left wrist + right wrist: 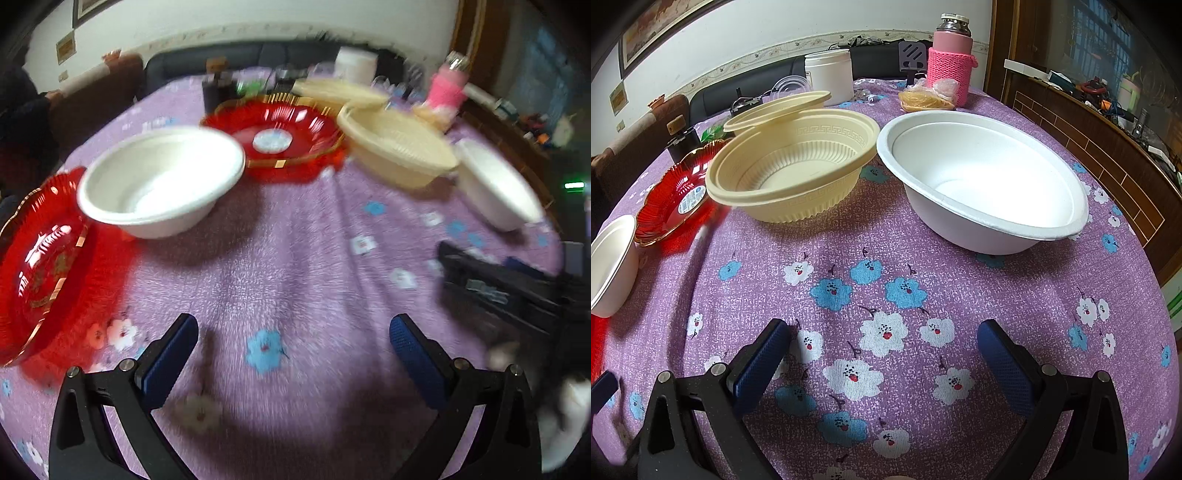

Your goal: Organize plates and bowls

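Note:
On the purple flowered tablecloth (886, 280) stand a white bowl (982, 184) at the right, a cream bowl (790, 170) with a cream lid (775, 110) behind it, a red plate (676, 195) and a second white bowl (609, 266) at the left edge. The blurred left wrist view shows a white bowl (159, 181), a red plate (280, 136) behind it, another red plate (40, 266) at the left, the cream bowl (399, 147) and the other white bowl (495, 184). My left gripper (293, 332) and right gripper (882, 336) are open and empty above the cloth.
A pink flask (949, 55), a white jar (829, 74), a bag of rubber bands (927, 96) and a black spatula (910, 59) stand at the table's far side. A wooden counter (1108, 147) runs along the right. My right gripper's body (509, 291) shows at the left view's right edge.

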